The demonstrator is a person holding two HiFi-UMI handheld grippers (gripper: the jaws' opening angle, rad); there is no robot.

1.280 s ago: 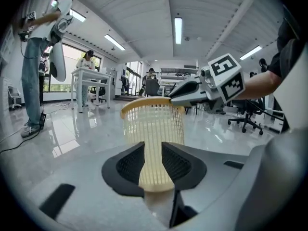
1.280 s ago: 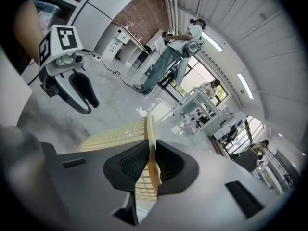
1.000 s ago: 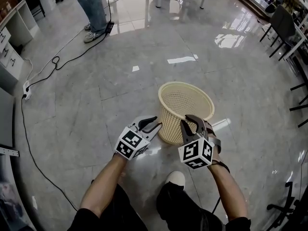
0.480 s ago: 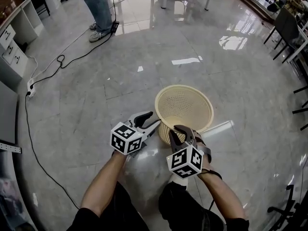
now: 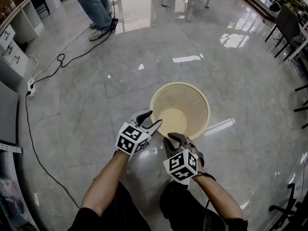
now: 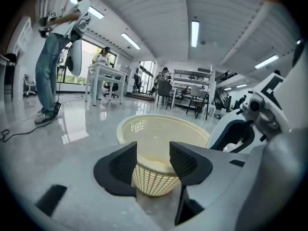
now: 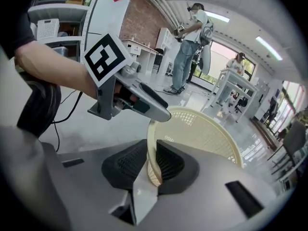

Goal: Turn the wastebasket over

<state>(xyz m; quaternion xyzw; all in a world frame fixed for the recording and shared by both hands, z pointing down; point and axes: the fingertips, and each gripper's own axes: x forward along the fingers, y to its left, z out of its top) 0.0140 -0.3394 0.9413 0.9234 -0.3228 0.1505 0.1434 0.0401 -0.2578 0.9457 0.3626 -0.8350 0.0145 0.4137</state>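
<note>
The cream lattice wastebasket (image 5: 185, 96) stands on the grey floor, tipped with its mouth toward me. My right gripper (image 5: 174, 139) is shut on the near rim; in the right gripper view the pads (image 7: 166, 163) pinch the rim of the wastebasket (image 7: 207, 134). My left gripper (image 5: 153, 121) hovers at the rim's left side. Its jaws are opening, and in the left gripper view the wastebasket (image 6: 163, 129) shows in the gap with the left gripper (image 6: 153, 158) clear of its wall.
A person in jeans (image 5: 98, 8) stands at the far left. A black cable (image 5: 48, 66) runs across the floor to a power strip (image 5: 27, 88). White desks (image 5: 14, 32) line the left edge, and dark chairs (image 5: 288, 28) the right.
The wastebasket has tipped toward me, showing more of its inside. My right gripper came down and nearer with the rim. The left jaws have spread wider.
</note>
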